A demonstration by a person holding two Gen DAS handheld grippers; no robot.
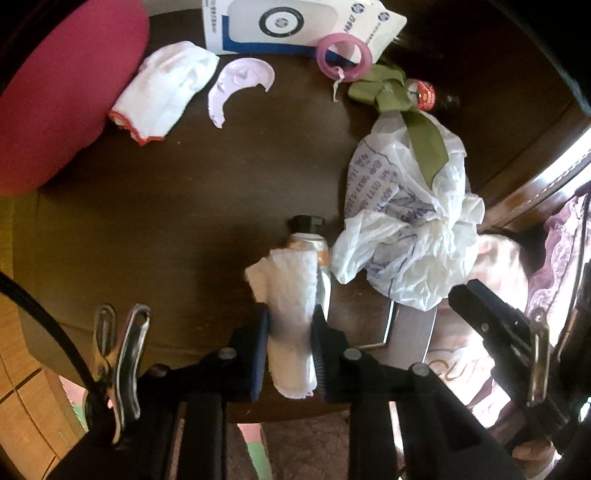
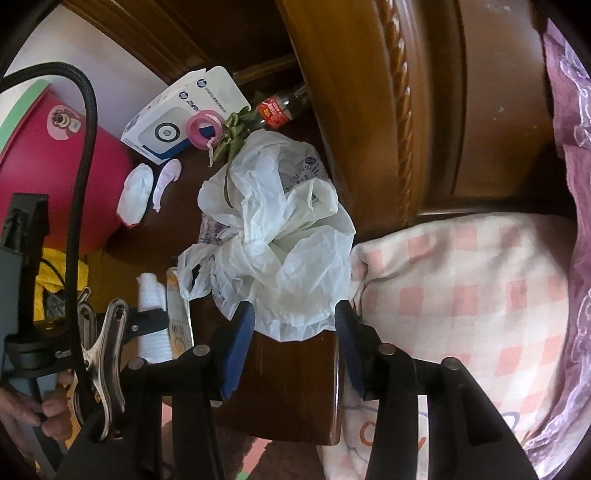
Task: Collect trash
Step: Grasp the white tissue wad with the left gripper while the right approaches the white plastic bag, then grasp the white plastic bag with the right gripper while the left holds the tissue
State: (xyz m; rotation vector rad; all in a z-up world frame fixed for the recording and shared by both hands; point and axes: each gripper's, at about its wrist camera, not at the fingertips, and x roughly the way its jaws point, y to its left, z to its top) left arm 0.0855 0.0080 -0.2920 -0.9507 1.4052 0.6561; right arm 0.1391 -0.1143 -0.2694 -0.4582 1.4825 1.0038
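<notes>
- Left wrist view: the left gripper (image 1: 290,332) points straight down at a dark wooden table (image 1: 184,206), its two pads pressed on a folded white tissue (image 1: 286,314), which it has hold of.
- A tube with a black cap (image 1: 308,236) lies just behind the tissue, touching it.
- Beside the tube, to the right, sits a crumpled white plastic bag (image 1: 406,236) with blue print and a green leaf (image 1: 424,144) on top.
- Further back: a second white tissue with a red edge (image 1: 162,92), a broken lilac lid (image 1: 236,83), a pink tape ring (image 1: 345,55), a white and blue box (image 1: 280,26).
- A red bin (image 1: 62,92) stands at the table's left.
- Right wrist view: the right gripper (image 2: 295,332) hangs over the table edge with its jaws well apart, nothing held; the bag's lower edge lies between the pads.
- A pink checked bedcover (image 2: 461,288) lies to the right.
</notes>
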